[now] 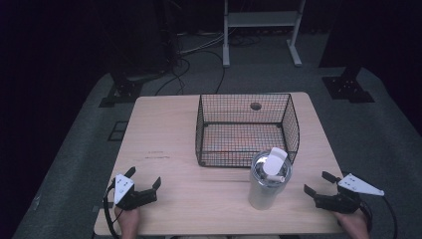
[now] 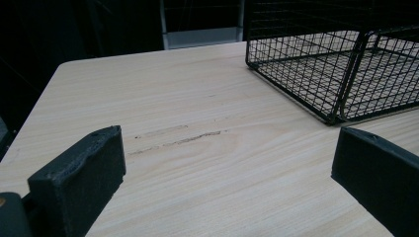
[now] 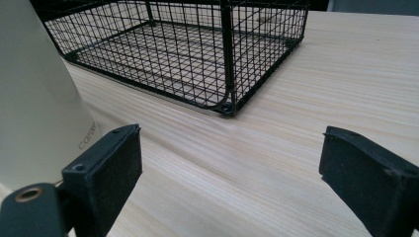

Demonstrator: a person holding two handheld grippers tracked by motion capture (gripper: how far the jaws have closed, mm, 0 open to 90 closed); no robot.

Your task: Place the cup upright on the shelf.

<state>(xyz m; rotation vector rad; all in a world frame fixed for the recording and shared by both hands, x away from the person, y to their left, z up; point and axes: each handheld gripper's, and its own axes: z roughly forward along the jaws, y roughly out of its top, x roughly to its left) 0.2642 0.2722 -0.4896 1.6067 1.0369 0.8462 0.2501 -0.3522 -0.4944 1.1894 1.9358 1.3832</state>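
Counter (image 1: 174, 149): a light wood top, carrying a basket and a tumbler; faint dark scuff marks are showing on its left half.
Wire basket (image 1: 247, 128): black mesh, sitting empty on the far right part of the counter, well apart from both grippers.
Tumbler (image 1: 268, 180): a white, tapered cup with a clear lid and a white flip tab, standing upright just near of the basket's near right corner; in the right gripper view its white wall (image 3: 34, 98) is rising at the left, close beside one finger.
Left gripper (image 1: 143, 178): resting at the near left edge, its fingers (image 2: 79, 182) standing wide open with only bare wood between them.
Right gripper (image 1: 318, 183): lying at the near right edge, to the right of the tumbler, its fingers (image 3: 106, 173) spread wide and gripping nothing.
Hands: one is holding each gripper from the near edge.
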